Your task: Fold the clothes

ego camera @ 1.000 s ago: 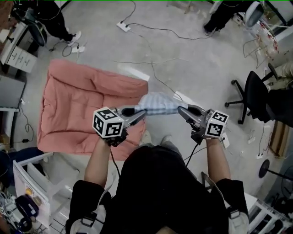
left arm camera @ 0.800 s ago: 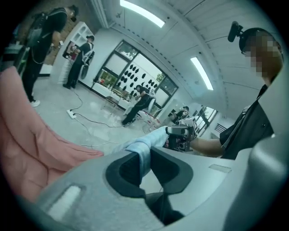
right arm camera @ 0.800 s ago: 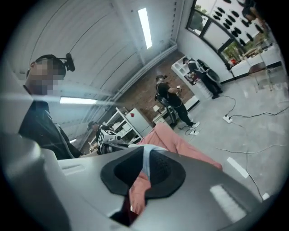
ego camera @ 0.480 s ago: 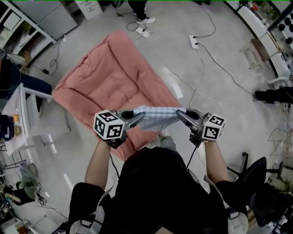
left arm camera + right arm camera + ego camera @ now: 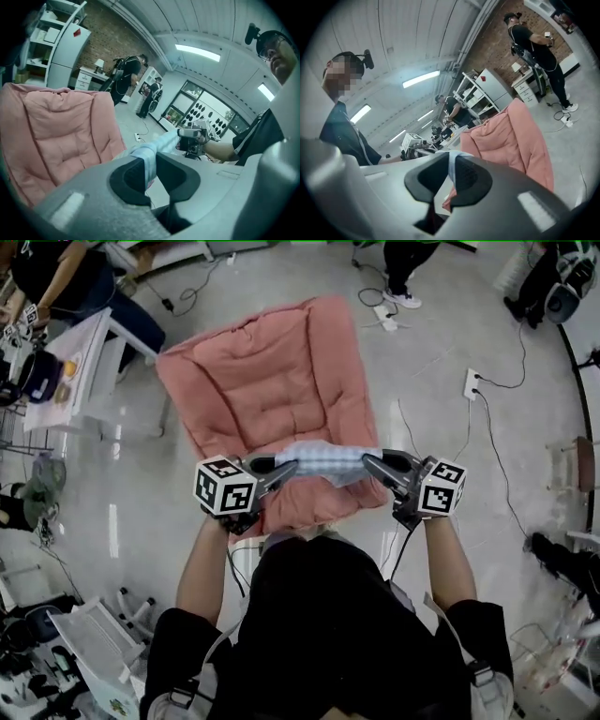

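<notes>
Both ends of the blue garment (image 5: 328, 458) stay pinched tight, left gripper (image 5: 289, 470) and right gripper (image 5: 369, 463), and we've swung round, pink quilt (image 5: 267, 381) now dead ahead for laying out.

Below me a pink quilt (image 5: 272, 399) lies on the grey floor (image 5: 141, 512). Right of the quilt I see a white power strip (image 5: 472, 383). Left of the quilt stands a white table (image 5: 94, 338) with a person (image 5: 61, 277) beside it, and beyond the quilt another person's legs (image 5: 405, 268).
</notes>
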